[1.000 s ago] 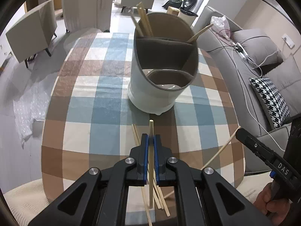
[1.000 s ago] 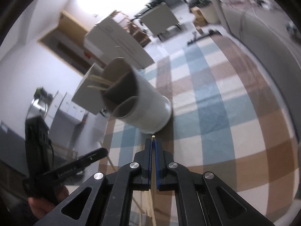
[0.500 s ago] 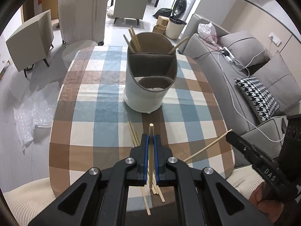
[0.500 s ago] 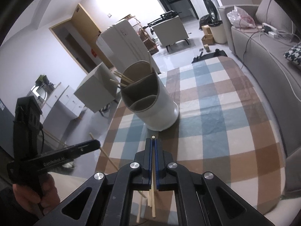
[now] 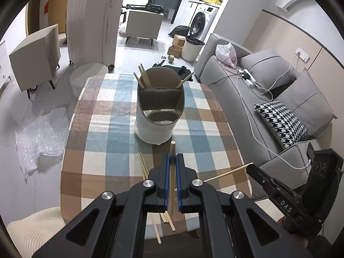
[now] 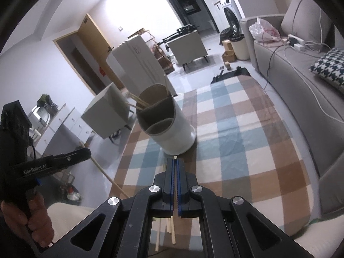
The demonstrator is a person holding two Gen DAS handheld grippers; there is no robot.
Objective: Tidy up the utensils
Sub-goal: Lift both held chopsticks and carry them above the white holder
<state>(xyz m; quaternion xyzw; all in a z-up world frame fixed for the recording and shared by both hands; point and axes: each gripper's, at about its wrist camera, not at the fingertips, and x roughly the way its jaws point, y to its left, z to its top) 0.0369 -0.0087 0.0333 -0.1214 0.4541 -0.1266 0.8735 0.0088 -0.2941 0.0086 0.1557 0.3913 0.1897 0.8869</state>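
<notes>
A white utensil holder [image 5: 159, 116] with brown inner compartments stands mid-table; it also shows in the right wrist view [image 6: 169, 126]. Its far compartment holds several wooden chopsticks [image 5: 143, 78]. My left gripper [image 5: 172, 161] is shut on a chopstick [image 5: 172, 172] and holds it above the table's near end. My right gripper [image 6: 175, 165] is shut on another chopstick [image 6: 175, 157], also raised. Each gripper shows in the other's view, the right one [image 5: 253, 171] with its chopstick [image 5: 228, 173] and the left one [image 6: 82, 153] with its chopstick [image 6: 105, 175]. Loose chopsticks [image 5: 157, 230] lie near the front edge.
The table has a checked cloth [image 5: 107, 150]. A grey sofa [image 5: 268, 107] runs along its right side. A white stool [image 5: 86, 77], a suitcase [image 5: 92, 25] and an armchair [image 5: 34, 53] stand beyond the far end. Bubble wrap [image 5: 40, 137] lies on the floor at left.
Both grippers have risen and pulled back from the holder, each still gripping its chopstick. The holder looks smaller and farther in both views.
</notes>
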